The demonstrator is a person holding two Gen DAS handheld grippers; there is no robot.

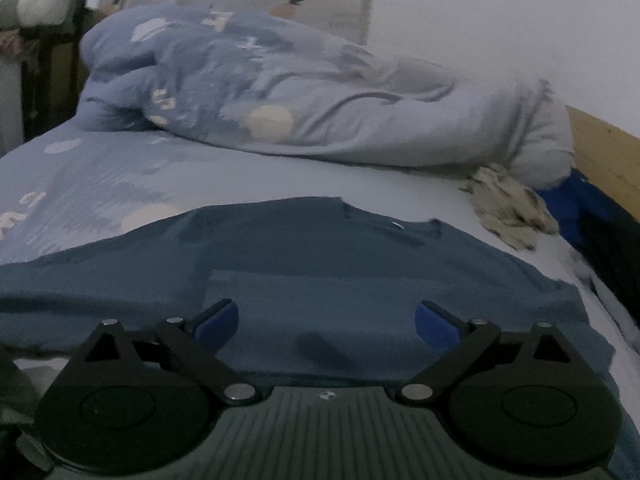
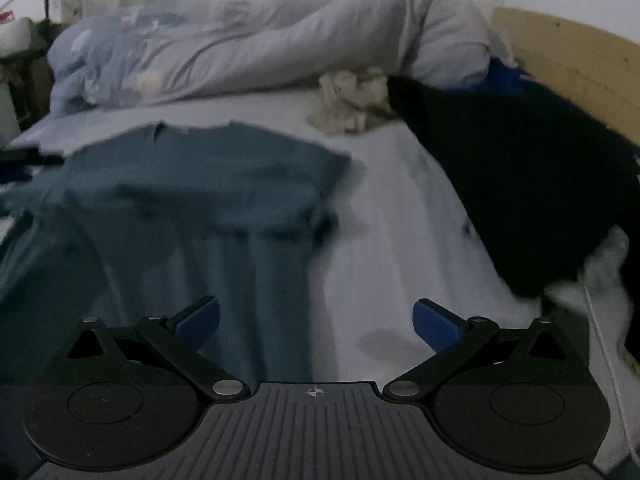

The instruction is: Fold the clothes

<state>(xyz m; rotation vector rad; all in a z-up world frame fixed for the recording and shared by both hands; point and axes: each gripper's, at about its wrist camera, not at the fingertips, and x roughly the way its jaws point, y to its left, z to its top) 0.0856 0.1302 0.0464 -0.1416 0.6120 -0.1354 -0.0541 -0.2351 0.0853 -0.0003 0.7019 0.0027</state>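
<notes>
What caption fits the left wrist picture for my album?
Open left gripper hovering over a blue shirt spread on the bed, duvet piled behind.

Both wrist cams sit low over the bed (image 1: 360, 184), facing 12 o'clock toward the duvet (image 1: 280, 92). They share the teal shirt (image 2: 208, 176); the right cam sits further toward 3 o'clock.

The bed (image 1: 400, 184) carries a spread blue shirt (image 1: 280, 264), a bunched duvet (image 1: 280, 112), a crumpled beige cloth (image 1: 508, 208) and a black garment (image 2: 520, 184).

Left gripper (image 1: 327, 322) and right gripper (image 2: 316, 320) fingers spread wide, empty.
</notes>
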